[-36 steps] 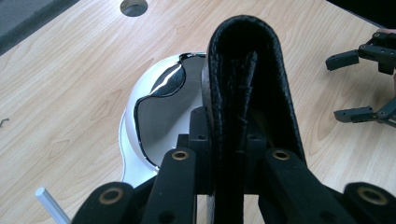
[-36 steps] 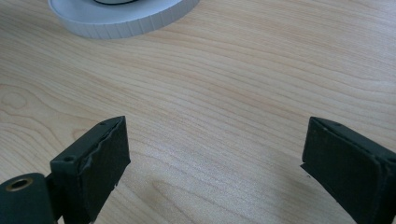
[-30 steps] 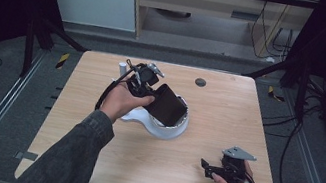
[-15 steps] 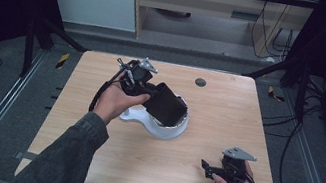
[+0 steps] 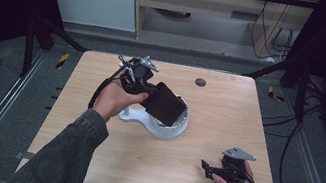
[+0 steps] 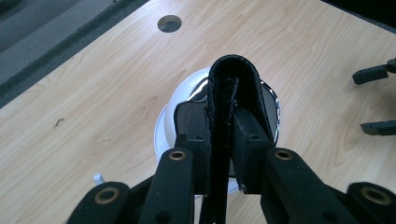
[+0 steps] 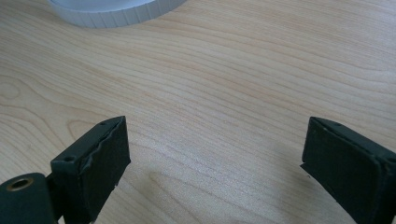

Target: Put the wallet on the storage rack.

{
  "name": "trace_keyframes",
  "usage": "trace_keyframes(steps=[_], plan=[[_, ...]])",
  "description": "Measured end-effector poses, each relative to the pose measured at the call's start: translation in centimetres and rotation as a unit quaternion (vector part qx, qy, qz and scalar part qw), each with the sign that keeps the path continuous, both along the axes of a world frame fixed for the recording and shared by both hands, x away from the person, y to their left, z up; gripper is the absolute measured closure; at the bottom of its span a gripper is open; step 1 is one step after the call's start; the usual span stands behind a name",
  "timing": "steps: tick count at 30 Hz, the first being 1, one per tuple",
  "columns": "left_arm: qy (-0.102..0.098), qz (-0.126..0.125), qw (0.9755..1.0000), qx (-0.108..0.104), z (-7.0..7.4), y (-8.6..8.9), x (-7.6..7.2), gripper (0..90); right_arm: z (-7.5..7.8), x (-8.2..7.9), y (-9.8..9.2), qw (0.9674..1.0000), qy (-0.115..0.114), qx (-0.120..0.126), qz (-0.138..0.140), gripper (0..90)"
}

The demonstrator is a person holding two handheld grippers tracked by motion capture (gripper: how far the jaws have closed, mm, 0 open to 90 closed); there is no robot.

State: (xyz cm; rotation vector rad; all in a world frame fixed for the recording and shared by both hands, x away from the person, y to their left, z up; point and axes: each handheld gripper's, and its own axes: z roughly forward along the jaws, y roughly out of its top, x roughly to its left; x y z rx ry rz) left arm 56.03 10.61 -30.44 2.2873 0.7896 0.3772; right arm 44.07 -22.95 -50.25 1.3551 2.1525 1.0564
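Note:
My left gripper is shut on a black folded pouch, held slantwise just above a white round stand with a shiny rim at mid-table. In the left gripper view the pouch stands on edge, pinched between the pads of the left gripper. Its jaws have just been closing on the pouch, and the white stand lies behind it. My right gripper rests near the front right of the table. The right gripper is open with bare wood between its fingers.
A round hole is set in the wooden table behind the stand. The white stand's rim lies ahead of the right gripper. Dark frame posts and cables surround the table.
The left hand has shifted slightly leftward while the black pouch stays over the white stand. The right gripper has not moved.

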Motion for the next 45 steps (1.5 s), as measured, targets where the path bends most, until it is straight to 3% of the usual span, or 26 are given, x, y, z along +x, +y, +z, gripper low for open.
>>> trace_keyframes(steps=[6, 13, 22, 25, 45], plan=[[-0.016, 0.019, 0.9997, 0.002, -0.1, 0.2, 0.1, 67.9, 0.1, -0.1, 0.0, 1.0, 0.002, 0.001, 0.003, 7.7], [-0.03, 0.025, 0.9992, 0.0, 0.5, 1.1, -0.2, 64.5, 0.1, -0.1, 0.0, 1.0, 0.005, 0.001, 0.003, 7.7], [-0.037, 0.028, 0.9989, -0.004, 1.2, 1.9, -0.4, 72.7, -0.1, -0.1, 0.1, 0.9999, 0.007, -0.006, 0.006, 7.6], [-0.057, 0.045, 0.9974, 0.002, 1.4, 1.8, -0.3, 75.6, -0.1, -0.1, 0.1, 0.9999, 0.008, -0.005, 0.006, 7.7], [-0.048, 0.029, 0.9984, -0.008, 1.2, 1.5, -0.9, 74.3, -0.1, -0.1, 0.1, 0.9999, 0.011, -0.003, 0.008, 8.1]])
